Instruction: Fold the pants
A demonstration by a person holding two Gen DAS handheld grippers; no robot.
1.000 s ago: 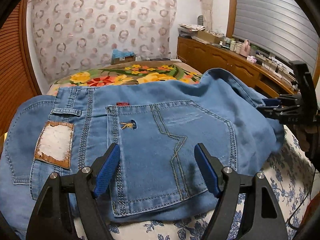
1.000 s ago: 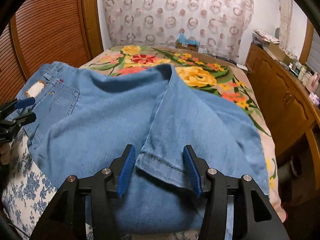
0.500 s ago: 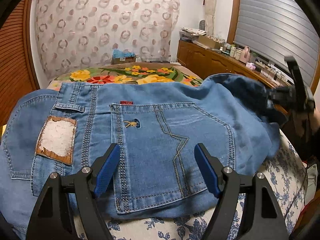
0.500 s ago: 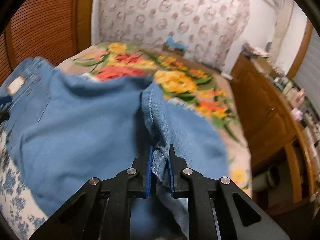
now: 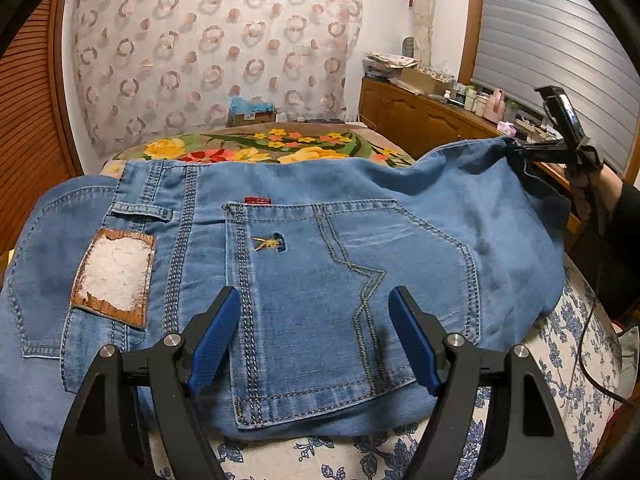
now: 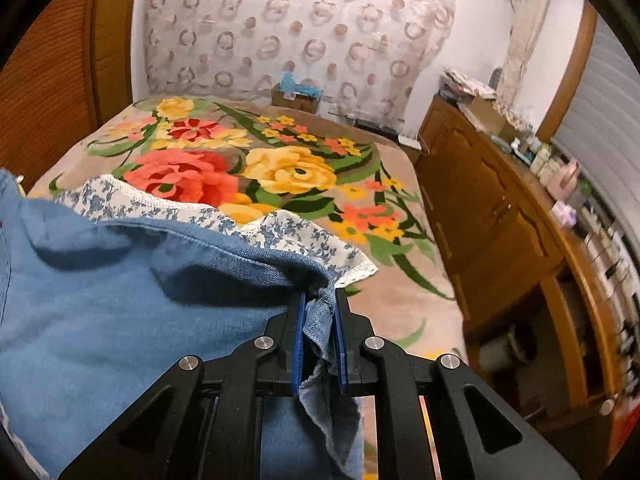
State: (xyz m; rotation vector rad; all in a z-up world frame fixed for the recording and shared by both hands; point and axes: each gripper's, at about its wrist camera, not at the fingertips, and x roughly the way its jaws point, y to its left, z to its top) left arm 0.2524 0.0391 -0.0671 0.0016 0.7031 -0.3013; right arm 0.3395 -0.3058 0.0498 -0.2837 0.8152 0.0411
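Right hand-held gripper (image 6: 319,312) clamps jeans (image 5: 360,264); worn patch (image 5: 114,276) unreadable.

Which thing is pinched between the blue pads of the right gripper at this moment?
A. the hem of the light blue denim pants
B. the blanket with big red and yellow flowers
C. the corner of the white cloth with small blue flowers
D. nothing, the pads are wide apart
A: in the right wrist view the right gripper has its blue pads closed on a bunched edge of the light blue denim pants, lifted off the bed.
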